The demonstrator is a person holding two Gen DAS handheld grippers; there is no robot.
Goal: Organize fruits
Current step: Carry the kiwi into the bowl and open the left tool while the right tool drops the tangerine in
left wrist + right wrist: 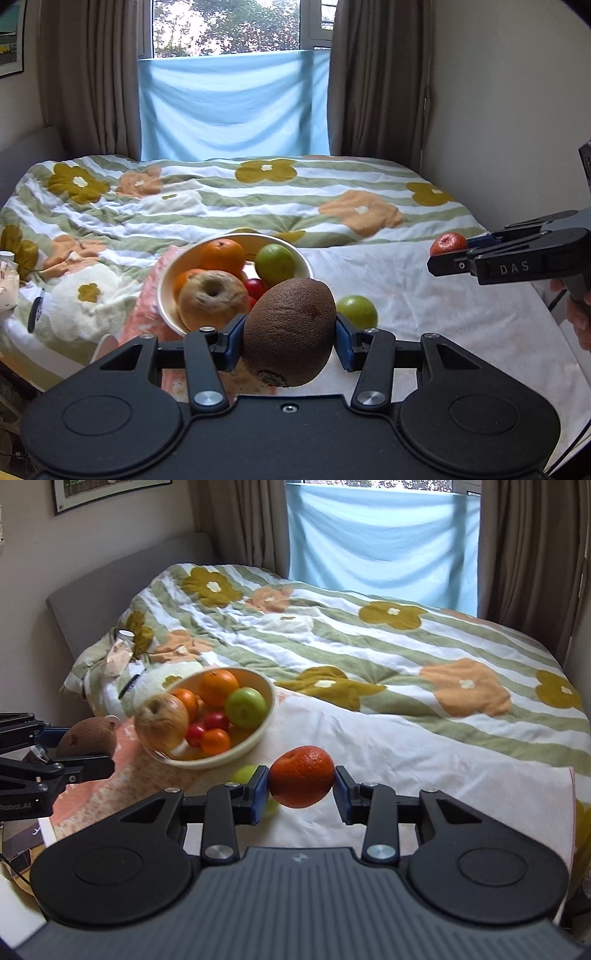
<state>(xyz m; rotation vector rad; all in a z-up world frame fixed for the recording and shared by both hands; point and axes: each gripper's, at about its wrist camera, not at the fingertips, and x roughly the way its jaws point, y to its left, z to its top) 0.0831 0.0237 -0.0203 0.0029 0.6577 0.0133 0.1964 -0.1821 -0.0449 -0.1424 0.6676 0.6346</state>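
Left gripper (290, 345) is clamped on a brown kiwi (290, 334), its blue pads pressing the fruit's two flanks so the long axis runs fore and aft, which keeps the egg-shaped body from rolling out. It hangs just short of the cream bowl (168, 275) on the bed, a sensible staging spot for a drop over the near rim. Right gripper (301, 786) grips a reddish tangerine (302, 776) across its middle and sits lifted above the white cloth (424, 760), off to the bowl's right, well apart from the other gripper so the two do not crowd one another. Inside the bowl lie a tan apple (212, 299), an orange (222, 254), a green apple (275, 263) and small red fruit (255, 288), heaped toward the near-left side; free room looks greatest toward the far right. One green fruit (356, 312) lies loose on the cloth beside the bowl, so by my reckoning the sorting is most of the way done, with two pieces in hand and this one left.
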